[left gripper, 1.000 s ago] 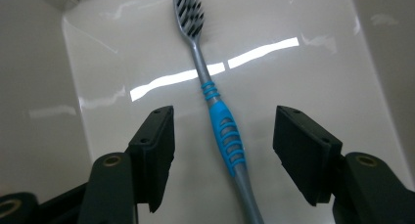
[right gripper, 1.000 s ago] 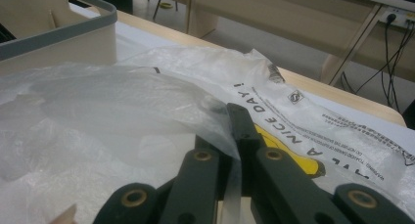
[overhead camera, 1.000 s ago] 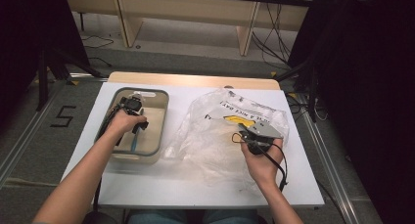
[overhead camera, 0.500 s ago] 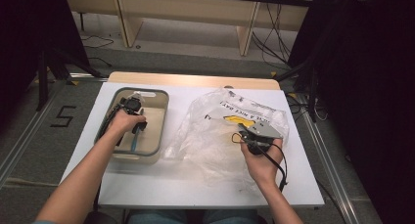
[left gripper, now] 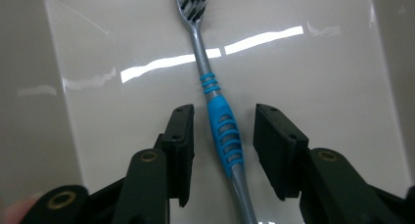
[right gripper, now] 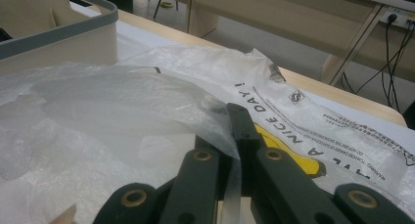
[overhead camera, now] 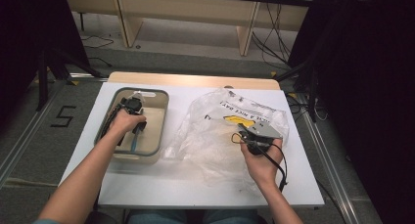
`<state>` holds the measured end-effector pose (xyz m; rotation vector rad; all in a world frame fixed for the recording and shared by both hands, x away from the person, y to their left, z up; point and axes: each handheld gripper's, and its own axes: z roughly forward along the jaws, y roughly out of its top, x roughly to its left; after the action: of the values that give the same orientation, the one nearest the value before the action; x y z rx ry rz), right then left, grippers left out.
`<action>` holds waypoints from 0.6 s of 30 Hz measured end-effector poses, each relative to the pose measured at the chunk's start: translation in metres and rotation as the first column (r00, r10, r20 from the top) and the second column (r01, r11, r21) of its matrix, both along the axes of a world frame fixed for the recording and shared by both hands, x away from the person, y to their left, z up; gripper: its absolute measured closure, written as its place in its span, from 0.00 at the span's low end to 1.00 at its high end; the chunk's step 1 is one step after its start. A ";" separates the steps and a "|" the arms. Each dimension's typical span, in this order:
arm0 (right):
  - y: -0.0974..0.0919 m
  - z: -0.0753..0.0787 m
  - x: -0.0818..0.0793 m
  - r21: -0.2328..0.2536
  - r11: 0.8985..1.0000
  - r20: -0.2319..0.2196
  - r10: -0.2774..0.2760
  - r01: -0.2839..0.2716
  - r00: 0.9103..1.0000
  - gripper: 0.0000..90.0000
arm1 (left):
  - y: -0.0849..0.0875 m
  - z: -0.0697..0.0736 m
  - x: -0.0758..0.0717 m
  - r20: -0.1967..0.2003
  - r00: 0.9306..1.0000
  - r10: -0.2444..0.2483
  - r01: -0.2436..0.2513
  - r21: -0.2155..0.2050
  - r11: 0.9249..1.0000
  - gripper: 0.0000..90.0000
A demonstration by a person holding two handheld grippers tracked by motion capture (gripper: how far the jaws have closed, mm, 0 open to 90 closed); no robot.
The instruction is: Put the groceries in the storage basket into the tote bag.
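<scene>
Here the toothbrush (left gripper: 221, 131) lies flat on the bottom of the beige bin (overhead camera: 159, 126), which stands on the left part of the white desk (overhead camera: 195, 185). It looks like a light and stiff thing, with a thin grey plastic handle and a blue ribbed zone in the middle (probably rubber, so less slippery than the rest). I think this blue zone is the best place to take it, because the bare grey parts are smooth and narrow and could slide or turn between the pads. The bin floor is glossy, so the brush may also skate a little if it is pushed from one side only.

The left tool (left gripper: 222, 145) points down into the bin and its jaws stand half open on both sides of the blue zone. They have just been closing, with the handle between them, but a gap is visible on each side and the pads do not press on it yet.

The right tool (right gripper: 234, 136) rests on the right part of the desk, closed on a fold of the thin plastic bag (right gripper: 147, 101), which is soft and crumpled and has a yellow print with black letters. The film passes between its two jaws, so it pinches the bag.
</scene>
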<state>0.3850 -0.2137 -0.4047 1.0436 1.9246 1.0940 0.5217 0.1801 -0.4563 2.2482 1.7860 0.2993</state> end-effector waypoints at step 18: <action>0.000 0.000 0.000 -0.003 1.000 0.001 0.002 -0.002 1.000 1.00 | 0.000 0.001 0.003 -0.031 0.999 0.018 -0.019 -0.009 1.000 0.75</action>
<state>0.3848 -0.2133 -0.4047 1.0392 1.9265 1.0920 0.5249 0.1800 -0.4555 2.2434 1.8210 0.2605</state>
